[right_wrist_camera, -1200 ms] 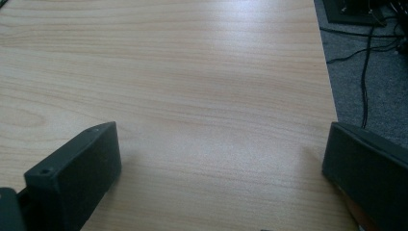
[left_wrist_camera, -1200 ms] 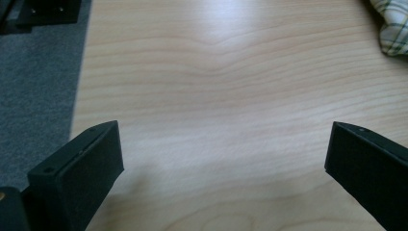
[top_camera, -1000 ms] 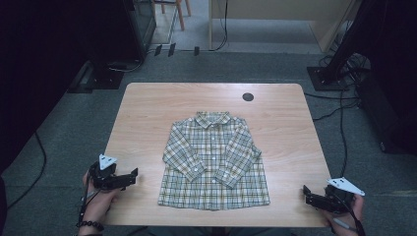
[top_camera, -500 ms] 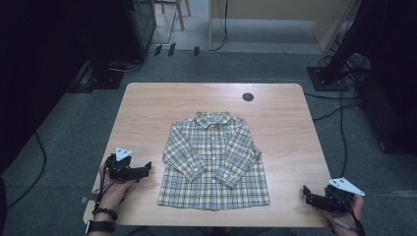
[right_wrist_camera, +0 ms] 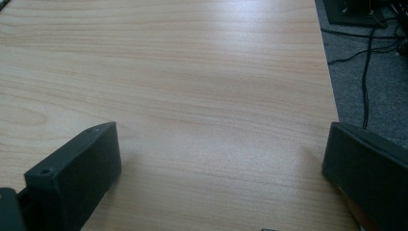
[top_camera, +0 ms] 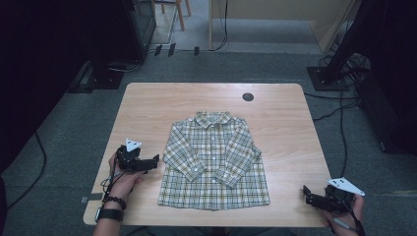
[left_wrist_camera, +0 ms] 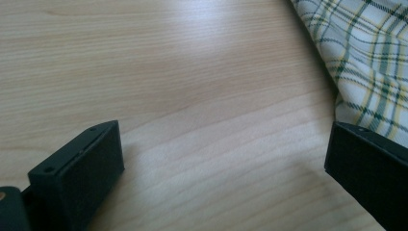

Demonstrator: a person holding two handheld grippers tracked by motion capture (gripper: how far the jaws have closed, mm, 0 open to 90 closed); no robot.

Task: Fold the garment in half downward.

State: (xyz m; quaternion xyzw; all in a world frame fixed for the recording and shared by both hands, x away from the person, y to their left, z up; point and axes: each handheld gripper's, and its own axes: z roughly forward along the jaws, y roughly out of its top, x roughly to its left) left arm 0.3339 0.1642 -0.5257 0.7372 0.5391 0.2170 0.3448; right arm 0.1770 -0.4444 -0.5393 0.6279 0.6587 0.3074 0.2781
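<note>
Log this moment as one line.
left hand-held gripper: open, beside shirt left sleeve | right hand-held gripper: open, near table corner | shirt: flat, untouched

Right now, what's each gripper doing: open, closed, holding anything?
Left gripper: open, empty, jaws beside the plaid shirt.
Right gripper: open, empty, over bare table.

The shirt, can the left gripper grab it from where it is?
Probably yes: the left gripper is open beside the shirt, with bare table between them.

Lab or studio, grey carpet [top_camera: 74, 123], trailing cables [top_camera: 339, 128], dark equipment stands [top_camera: 339, 64]
</note>
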